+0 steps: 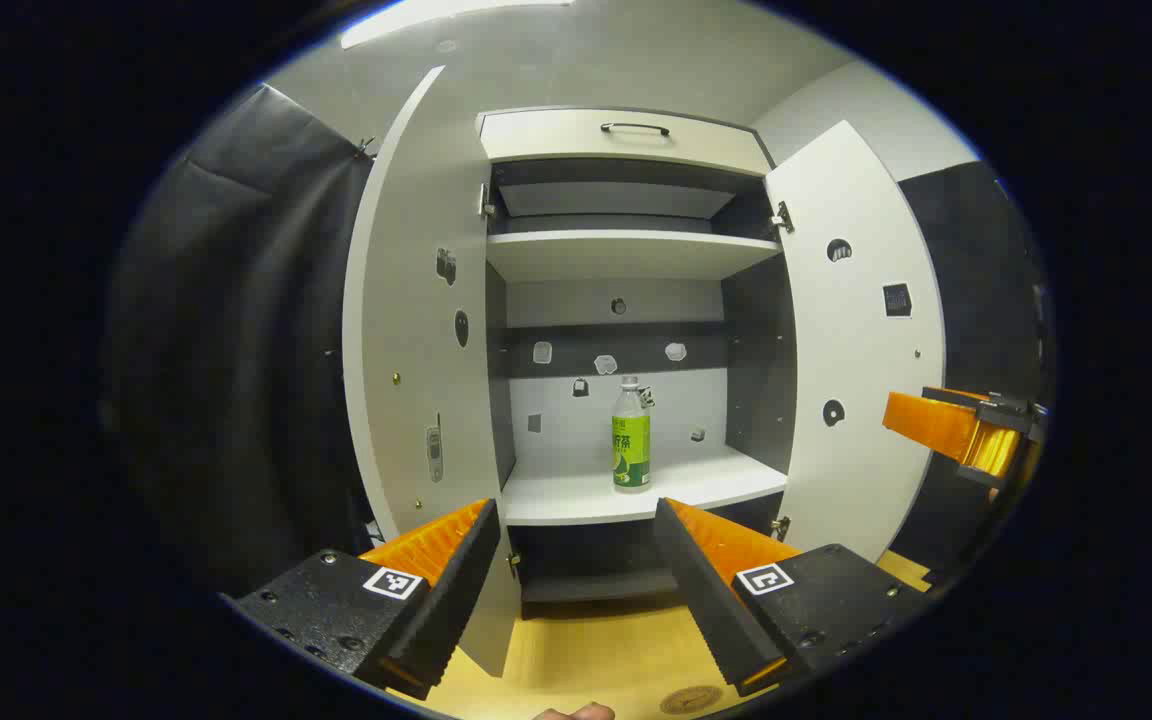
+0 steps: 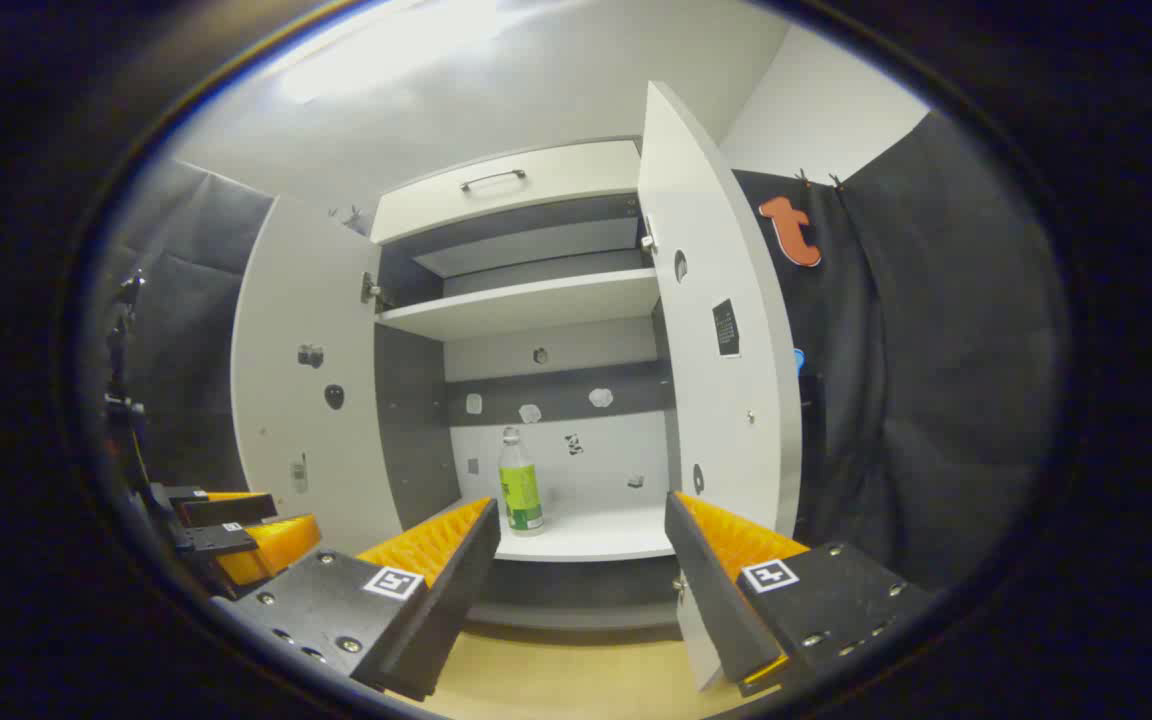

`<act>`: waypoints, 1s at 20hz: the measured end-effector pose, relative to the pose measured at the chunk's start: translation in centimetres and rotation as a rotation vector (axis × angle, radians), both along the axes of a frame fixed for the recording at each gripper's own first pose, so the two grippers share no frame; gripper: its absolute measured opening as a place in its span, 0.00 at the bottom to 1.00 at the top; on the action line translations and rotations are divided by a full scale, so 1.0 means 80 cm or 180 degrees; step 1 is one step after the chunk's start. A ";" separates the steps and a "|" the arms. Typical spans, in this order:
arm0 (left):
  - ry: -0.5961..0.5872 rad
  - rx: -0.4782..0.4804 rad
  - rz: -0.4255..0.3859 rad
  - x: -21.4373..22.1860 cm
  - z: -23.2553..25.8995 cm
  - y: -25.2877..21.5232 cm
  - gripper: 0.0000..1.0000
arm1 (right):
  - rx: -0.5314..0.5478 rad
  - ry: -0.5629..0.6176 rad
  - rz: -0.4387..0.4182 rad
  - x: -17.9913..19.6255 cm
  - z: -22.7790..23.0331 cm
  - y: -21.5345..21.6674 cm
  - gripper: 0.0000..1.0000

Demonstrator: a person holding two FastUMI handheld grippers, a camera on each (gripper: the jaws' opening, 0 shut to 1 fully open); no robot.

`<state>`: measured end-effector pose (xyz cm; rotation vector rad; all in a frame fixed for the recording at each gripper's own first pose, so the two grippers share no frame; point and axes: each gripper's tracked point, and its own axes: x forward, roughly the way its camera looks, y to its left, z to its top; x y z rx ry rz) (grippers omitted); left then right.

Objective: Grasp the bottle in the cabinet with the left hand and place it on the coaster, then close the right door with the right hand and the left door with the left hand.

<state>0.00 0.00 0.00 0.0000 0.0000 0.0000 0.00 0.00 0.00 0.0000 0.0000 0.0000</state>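
Nearest in the left gripper view, the left gripper (image 1: 576, 570) has its two fingers spread wide with nothing between them, above a pale wooden table (image 1: 576, 650). At the table's near edge sits a small round coaster (image 1: 688, 699), only partly seen. In the right gripper view, the right gripper (image 2: 581, 570) is likewise wide and empty.

Beyond them stands a white cabinet (image 1: 626, 135) with both doors swung open: the left door (image 1: 416, 330) and the right door (image 1: 851, 330). Farther in, on the lower shelf (image 1: 636, 490), a green-labelled bottle (image 1: 631, 440) stands upright, alone, well apart from both grippers.

The bottle looks tall and narrow, so a push from one finger would likely tip it. The open doors flank the approach, and a wide reach could clip either.
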 end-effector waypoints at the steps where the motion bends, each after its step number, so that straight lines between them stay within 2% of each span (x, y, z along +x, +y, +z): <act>1: -0.0035 0.0018 0.0007 0.001 0.003 0.000 0.98 | -0.0084 -0.0005 0.0025 0.002 -0.003 0.003 1.00; 3: -0.0038 -0.0002 0.0020 0.001 0.000 0.000 1.00 | -0.0215 0.0010 0.0047 0.005 -0.009 0.007 0.96; 4: -0.0014 -0.0033 -0.0003 0.001 -0.003 -0.003 0.98 | -0.0242 0.0019 0.0075 0.006 -0.010 0.011 1.00; 5: 0.0005 -0.0058 -0.0010 0.001 -0.005 -0.005 1.00 | -0.0253 0.0043 0.0114 0.007 -0.012 0.016 1.00; 9: 0.0026 -0.0053 0.0055 0.004 -0.006 -0.002 0.98 | -0.0326 0.0110 0.0096 0.011 -0.021 0.015 1.00; 20: 0.0017 -0.0166 0.0093 0.007 0.016 0.004 0.98 | -0.0236 0.0040 0.0188 0.002 0.009 0.029 1.00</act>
